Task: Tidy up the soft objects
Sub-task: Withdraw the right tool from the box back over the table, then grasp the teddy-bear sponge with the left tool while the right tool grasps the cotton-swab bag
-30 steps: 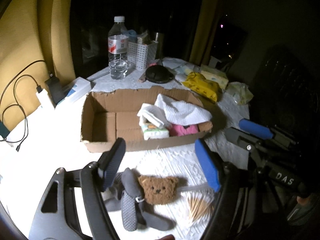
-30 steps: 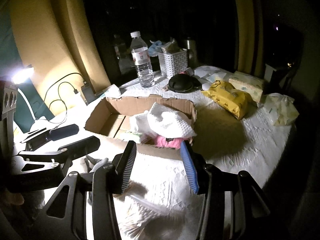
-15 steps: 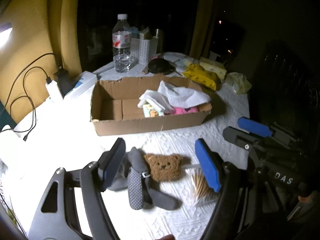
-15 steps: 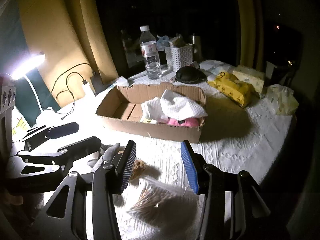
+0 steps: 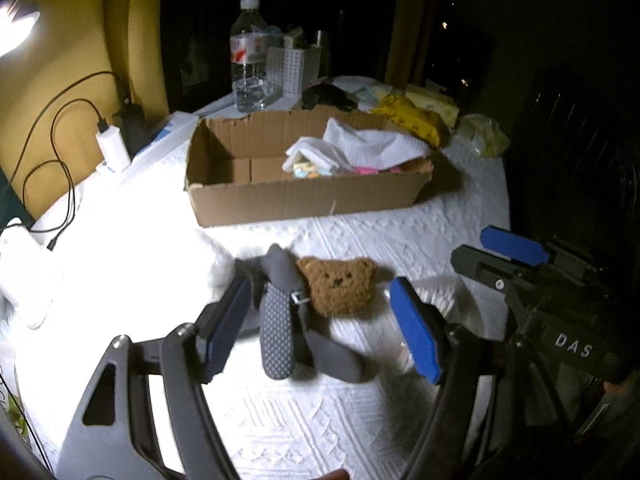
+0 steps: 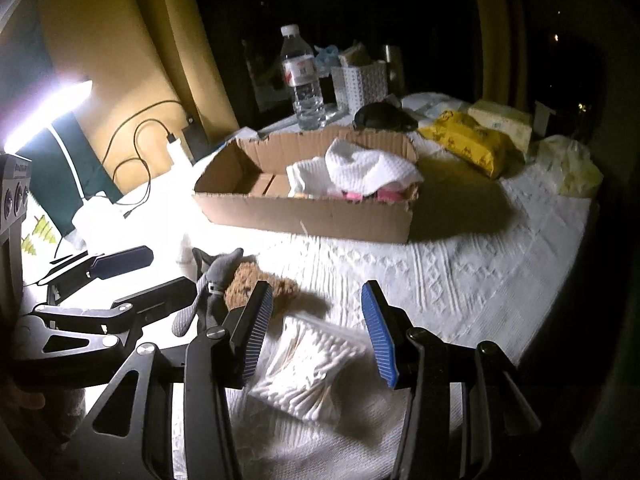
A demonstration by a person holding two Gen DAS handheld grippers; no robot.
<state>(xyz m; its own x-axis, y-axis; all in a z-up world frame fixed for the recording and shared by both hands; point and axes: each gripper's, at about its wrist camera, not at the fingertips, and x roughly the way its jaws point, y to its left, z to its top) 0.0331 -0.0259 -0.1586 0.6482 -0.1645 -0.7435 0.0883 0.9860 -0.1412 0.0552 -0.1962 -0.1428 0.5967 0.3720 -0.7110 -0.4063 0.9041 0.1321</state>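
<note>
White tablecloth [image 5: 160, 280]: one box [image 5: 304, 196], one bear [image 5: 340, 286].

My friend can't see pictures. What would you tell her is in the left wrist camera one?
The open left gripper hovers over a brown teddy-bear face attached to grey socks on a white tablecloth. Behind sits a cardboard box holding white cloths, with a water bottle farther back. The right gripper shows at the right edge.

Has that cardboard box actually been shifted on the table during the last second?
No. The cardboard box keeps its place beside the water bottle and yellow pack; it only looks farther because the cameras pulled back.
</note>
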